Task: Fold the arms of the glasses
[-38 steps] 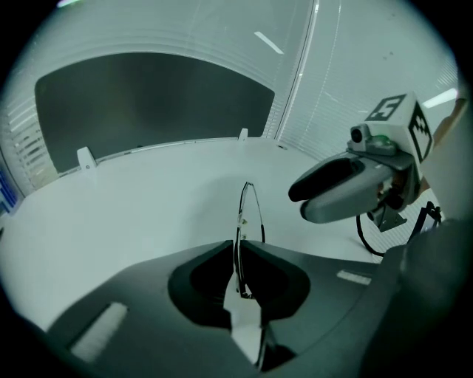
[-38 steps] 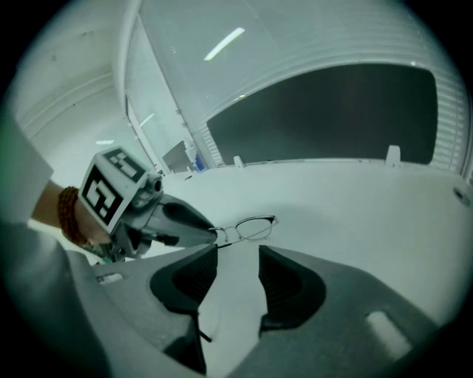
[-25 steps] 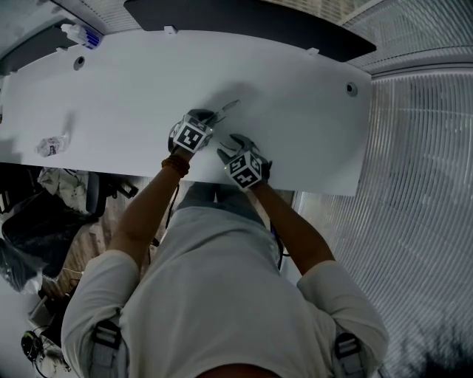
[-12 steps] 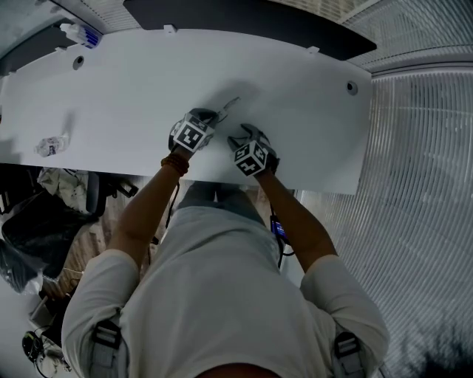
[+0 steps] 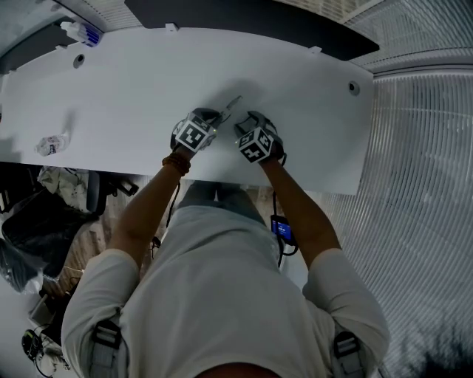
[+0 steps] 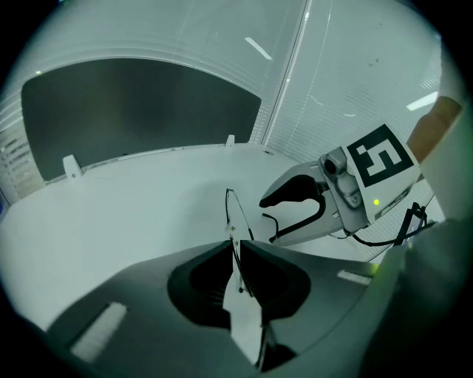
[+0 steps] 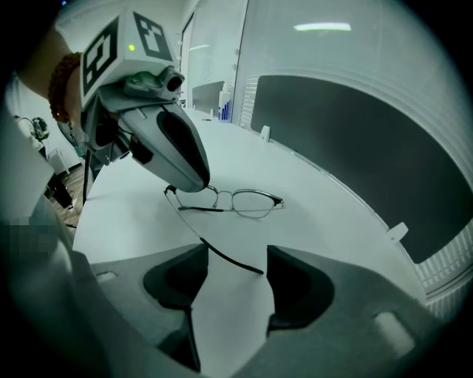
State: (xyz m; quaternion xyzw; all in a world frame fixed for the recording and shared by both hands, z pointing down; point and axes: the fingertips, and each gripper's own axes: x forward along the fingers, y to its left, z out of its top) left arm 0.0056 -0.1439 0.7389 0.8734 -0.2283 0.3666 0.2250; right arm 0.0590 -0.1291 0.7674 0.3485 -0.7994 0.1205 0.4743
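Observation:
Thin wire-rimmed glasses (image 7: 238, 200) lie lenses-up on the white table (image 5: 133, 88); in the head view the glasses (image 5: 230, 105) show just beyond both grippers. My left gripper (image 6: 235, 249) is shut on the glasses (image 6: 234, 218) at one end of the frame, near the hinge; the right gripper view shows that left gripper (image 7: 174, 148) over that corner. One arm lies folded behind the lenses. The other arm (image 7: 222, 255) sticks out towards my right gripper (image 7: 229, 272), its tip between the open jaws, touching neither. The two grippers sit side by side, with the right gripper (image 5: 255, 140) on the right.
A dark panel (image 5: 244, 18) runs along the table's far edge. A crumpled clear wrapper (image 5: 50, 145) lies far left, a small white-and-blue object (image 5: 81, 34) at the far left corner. Cable holes (image 5: 350, 88) mark the tabletop. The near edge (image 5: 295, 184) is just behind my hands.
My right gripper has moved forward and up beside the left one, bringing its open jaws round the free arm's tip. The left gripper and glasses have stayed put.

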